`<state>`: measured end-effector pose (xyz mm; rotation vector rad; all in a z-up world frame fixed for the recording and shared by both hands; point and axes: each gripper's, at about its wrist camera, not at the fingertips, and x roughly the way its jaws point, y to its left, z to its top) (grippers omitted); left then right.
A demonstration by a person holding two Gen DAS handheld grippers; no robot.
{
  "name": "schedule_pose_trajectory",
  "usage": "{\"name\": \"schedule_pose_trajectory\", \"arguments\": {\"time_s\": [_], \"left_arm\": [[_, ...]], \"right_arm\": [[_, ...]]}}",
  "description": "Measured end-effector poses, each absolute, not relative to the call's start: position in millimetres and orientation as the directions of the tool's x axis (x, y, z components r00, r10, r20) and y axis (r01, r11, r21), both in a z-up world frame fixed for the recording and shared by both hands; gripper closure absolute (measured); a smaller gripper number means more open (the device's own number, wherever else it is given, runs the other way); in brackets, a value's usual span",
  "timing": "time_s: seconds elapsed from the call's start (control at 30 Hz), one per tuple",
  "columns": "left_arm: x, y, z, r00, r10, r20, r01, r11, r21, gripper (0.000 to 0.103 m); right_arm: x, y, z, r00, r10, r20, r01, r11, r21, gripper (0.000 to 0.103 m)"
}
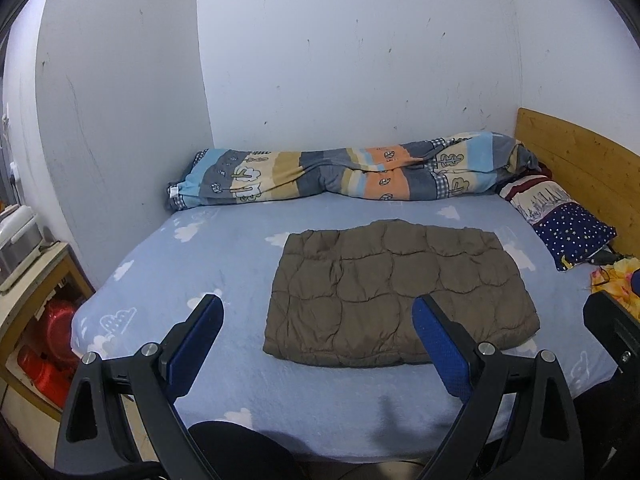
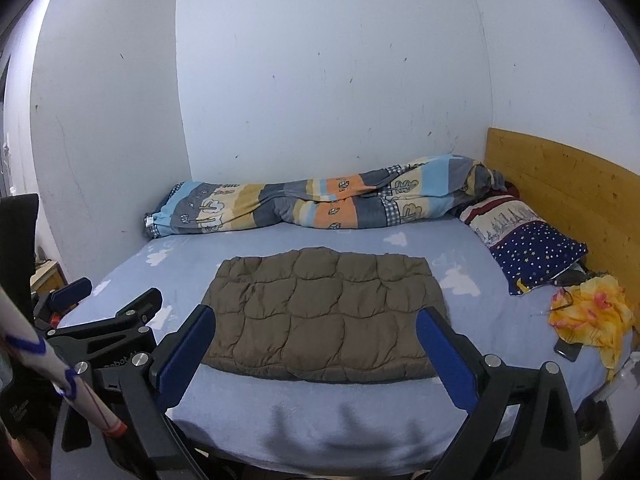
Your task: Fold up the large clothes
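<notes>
We read the brown quilted garment [image 1: 400,292] as already folded flat mid-frame on the bed [image 1: 200,264], so both left tongs [image 1: 320,320] and right tongs [image 2: 320,332] hang spread, pinching nothing, lower frame.

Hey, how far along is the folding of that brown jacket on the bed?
Looks done: the brown jacket lies as a flat, squared bundle on the blue sheet. In hand: nothing; the left tool and the right tool are both open and clear of it. Left: perhaps only moving it aside; no other unfolded clothing is clearly visible.
</notes>
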<state>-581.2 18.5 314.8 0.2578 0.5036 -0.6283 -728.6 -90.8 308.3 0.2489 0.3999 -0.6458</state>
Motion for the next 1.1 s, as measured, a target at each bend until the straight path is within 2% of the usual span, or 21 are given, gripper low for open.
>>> {"name": "schedule_pose_trajectory", "arguments": {"time_s": [1.1], "left_arm": [[-567,11,292,0.675,-0.476,-0.563,0.618,0.782,0.080,0.008]], "right_arm": [[-709,-99,287,0.708,-0.501,-0.498,0.612,0.787,0.080,0.001]]}}
